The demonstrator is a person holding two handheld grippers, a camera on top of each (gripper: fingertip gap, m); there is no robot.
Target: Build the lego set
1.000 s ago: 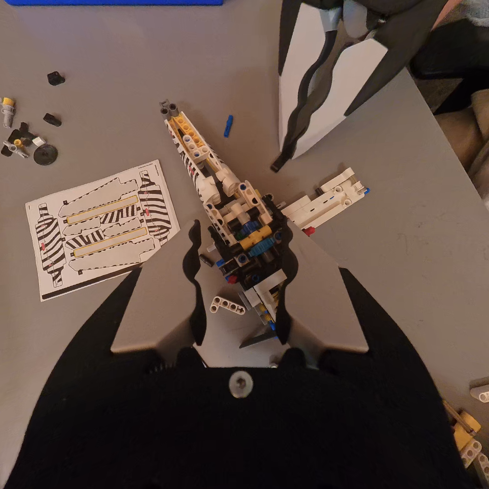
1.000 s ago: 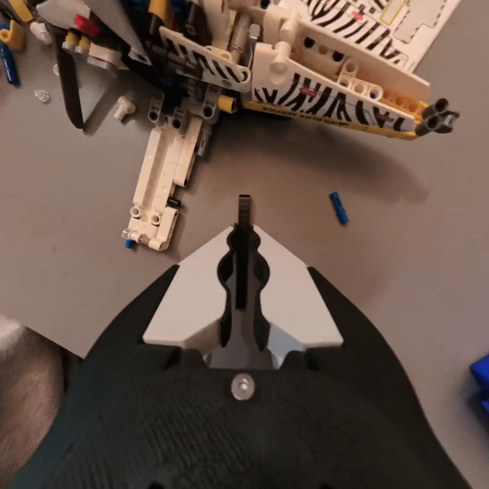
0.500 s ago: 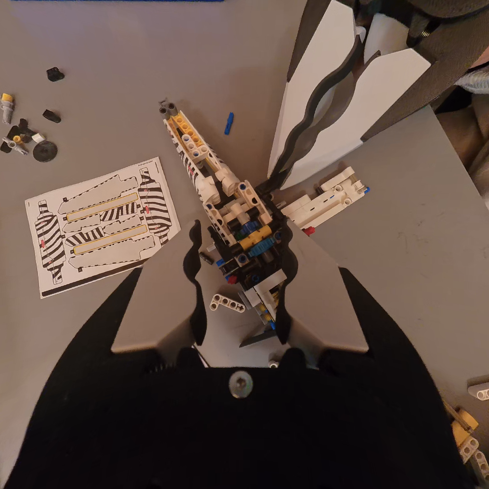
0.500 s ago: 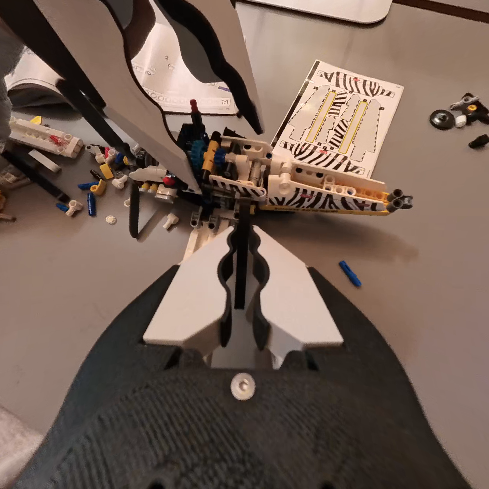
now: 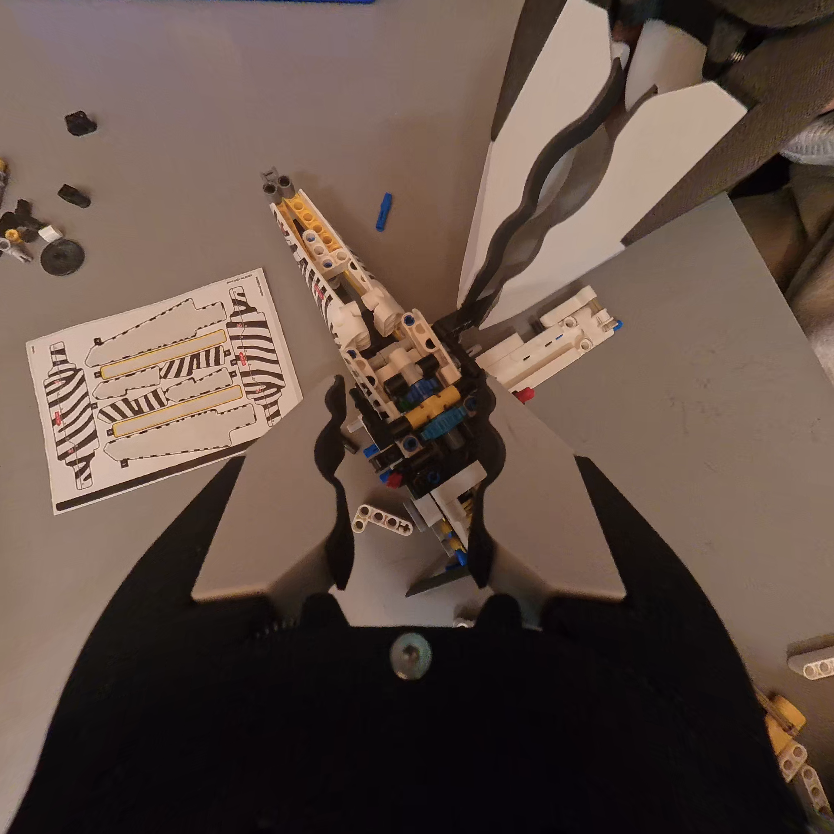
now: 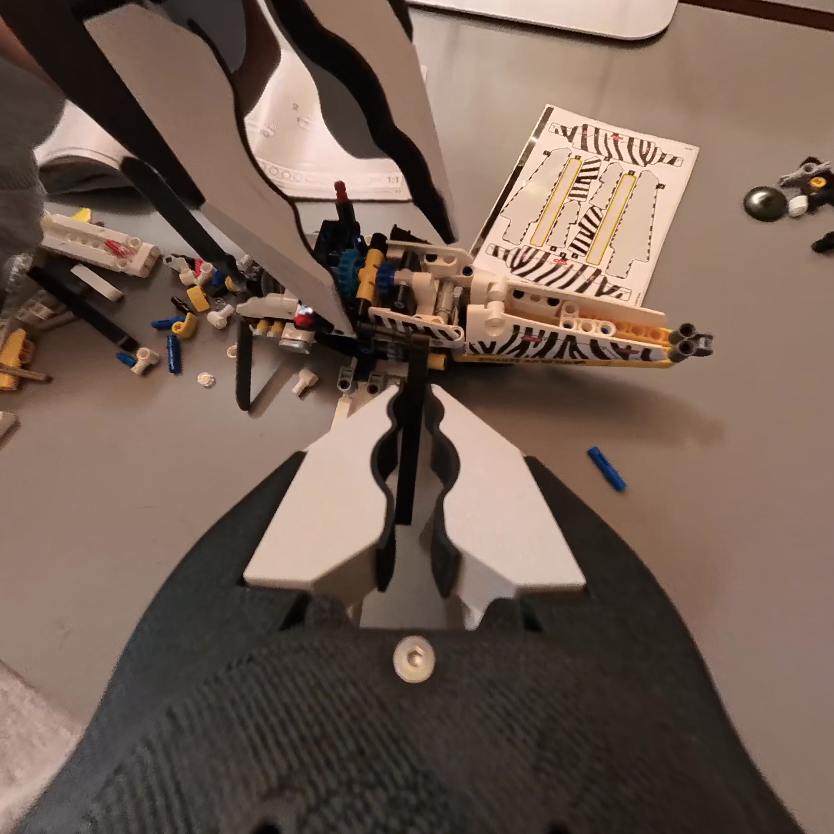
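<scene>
The right gripper (image 6: 408, 406), clamped on a black beam (image 6: 413, 433), has closed in on the model (image 5: 406, 383) at frame centre, straddled by the spread left gripper (image 5: 408, 451); next, seating the beam needs careful alignment.
</scene>
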